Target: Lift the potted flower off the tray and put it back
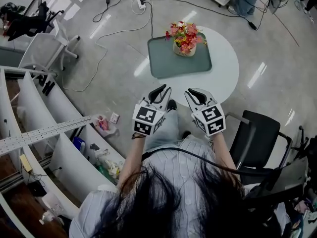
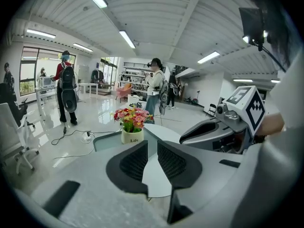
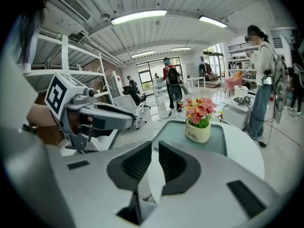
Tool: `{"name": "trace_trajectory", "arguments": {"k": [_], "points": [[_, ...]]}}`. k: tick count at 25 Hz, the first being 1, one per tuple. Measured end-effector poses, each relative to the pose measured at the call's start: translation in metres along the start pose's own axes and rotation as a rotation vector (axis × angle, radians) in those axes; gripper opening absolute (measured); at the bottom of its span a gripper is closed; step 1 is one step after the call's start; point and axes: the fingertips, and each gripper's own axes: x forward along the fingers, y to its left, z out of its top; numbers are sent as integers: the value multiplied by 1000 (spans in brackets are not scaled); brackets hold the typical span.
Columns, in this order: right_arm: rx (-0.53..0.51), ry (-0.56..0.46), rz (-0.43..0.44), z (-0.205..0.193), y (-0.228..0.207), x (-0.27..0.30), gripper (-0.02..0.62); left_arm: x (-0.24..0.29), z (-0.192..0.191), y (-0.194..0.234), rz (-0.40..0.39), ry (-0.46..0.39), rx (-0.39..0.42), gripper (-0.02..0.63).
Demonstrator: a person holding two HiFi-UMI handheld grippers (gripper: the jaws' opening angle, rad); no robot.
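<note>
Potted flower [image 1: 185, 37] (pink, red and yellow blooms in a round cream pot) stands upright on the grey-green rectangular tray [image 1: 163, 63], toward its far right corner in the head view. The tray lies flat on the round white table [image 1: 225, 71].

I have both grippers side by side at the near edge of the table, short of the tray and well apart from the pot.

Left gripper [image 1: 161, 89]: jaws drawn together, with only a thin wedge of gap in its own view and nothing between them.

Right gripper [image 1: 194, 93]: jaws likewise closed and empty.

Both point toward the table. The pot sits left of centre in the left gripper view and right of centre in the right gripper view.

A black office chair [image 1: 257, 133] stands beside the table on my right. White shelving [image 1: 34, 98] runs along my left.

The pot is not lifted, and neither gripper touches it.
</note>
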Motion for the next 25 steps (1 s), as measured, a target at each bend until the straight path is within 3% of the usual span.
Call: {"name": "trace_trajectory", "arguments": {"k": [14, 25], "points": [[24, 17, -114, 22, -32, 25, 63, 36, 2, 39, -120, 39, 7, 71], [64, 4, -173, 20, -57, 11, 63, 53, -3, 49, -145, 41, -6, 72]]}}
